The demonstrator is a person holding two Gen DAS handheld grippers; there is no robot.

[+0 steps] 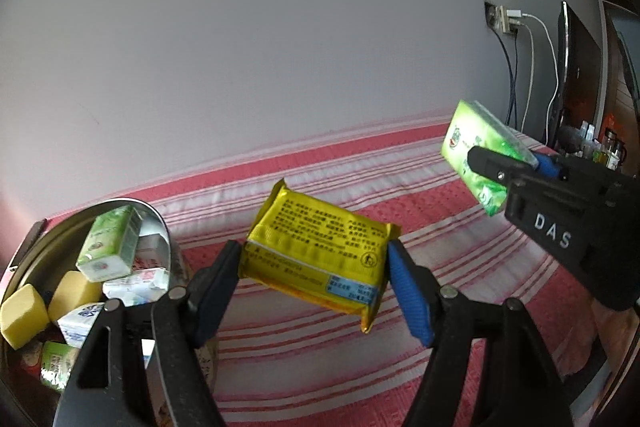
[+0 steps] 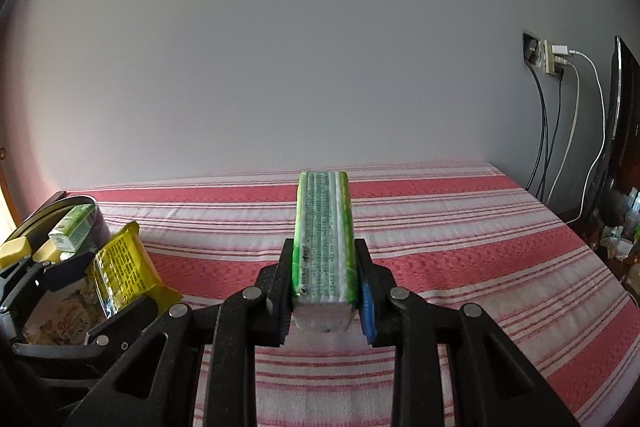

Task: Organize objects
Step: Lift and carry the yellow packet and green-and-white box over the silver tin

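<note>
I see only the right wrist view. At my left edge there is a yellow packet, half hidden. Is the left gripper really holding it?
Observer: Yes. In the left wrist view the left gripper has one pad on each end of the yellow packet.
Operator: What is inside the metal bowl?
Observer: The metal bowl holds a small green pack, two yellow sponge blocks and some white packs.
Operator: How does my own load look from there?
Observer: The held green pack shows its broad printed face, tilted, and it sticks out well beyond the fingers of the right gripper.
</note>
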